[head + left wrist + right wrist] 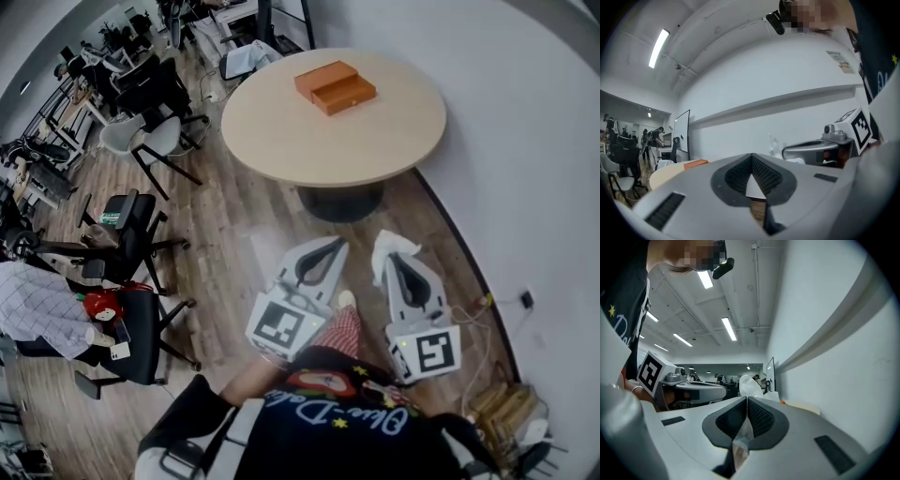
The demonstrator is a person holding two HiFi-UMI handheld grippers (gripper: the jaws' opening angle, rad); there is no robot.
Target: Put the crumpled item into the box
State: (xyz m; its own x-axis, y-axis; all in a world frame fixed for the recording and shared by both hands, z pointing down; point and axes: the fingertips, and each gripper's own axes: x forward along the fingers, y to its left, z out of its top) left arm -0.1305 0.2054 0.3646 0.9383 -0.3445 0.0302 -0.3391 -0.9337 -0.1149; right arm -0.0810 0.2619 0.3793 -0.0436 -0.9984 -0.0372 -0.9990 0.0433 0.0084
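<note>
— While the right gripper (394, 261) hangs at lower right, what does it pinch?
— A white crumpled item (387, 246), thin and wrinkled, bunched past its clamped jaws. The left gripper (335, 247) is clenched on nothing. The orange box (335, 87) sits on the round table (281, 131), upper centre.

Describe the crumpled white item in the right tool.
The crumpled item is white, thin and creased, like tissue or paper; which is unclear. The right tool has its jaws shut on it, a bunched end poking out past the tips, as the right gripper view also shows. It is held in the air over the wood floor, short of the round table, touching nothing else.
</note>
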